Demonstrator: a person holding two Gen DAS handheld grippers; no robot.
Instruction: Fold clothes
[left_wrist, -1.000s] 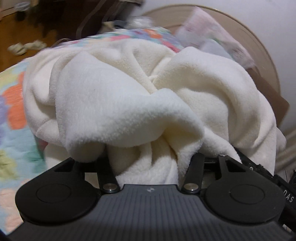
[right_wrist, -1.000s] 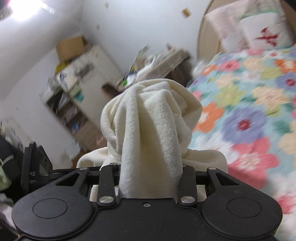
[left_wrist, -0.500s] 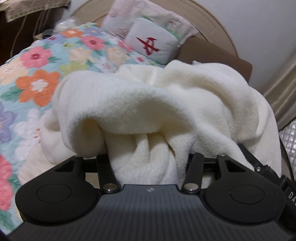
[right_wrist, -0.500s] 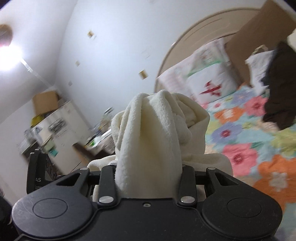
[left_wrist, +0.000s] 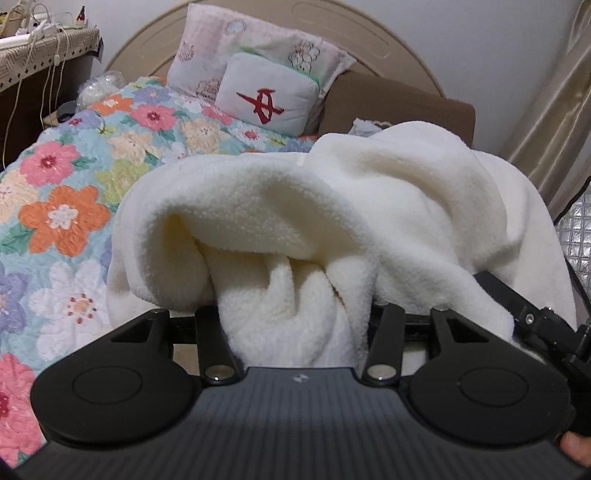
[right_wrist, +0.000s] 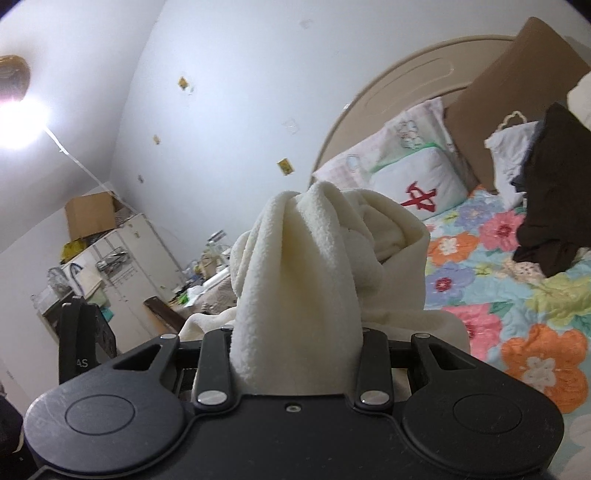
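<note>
Both grippers clamp bunched cream fleece (left_wrist: 332, 221): left gripper (left_wrist: 295, 314), right gripper (right_wrist: 295, 332). Fabric piles just ahead of each, raised over the floral bedspread (left_wrist: 55, 221). No fold visible yet; spreading and folding remain.

Left hand-held gripper (left_wrist: 295, 314) clamps bunched cream fleece garment (left_wrist: 332, 214) above floral quilt (left_wrist: 66, 206); white cushion with red character (left_wrist: 267, 99) behind garment.
</note>
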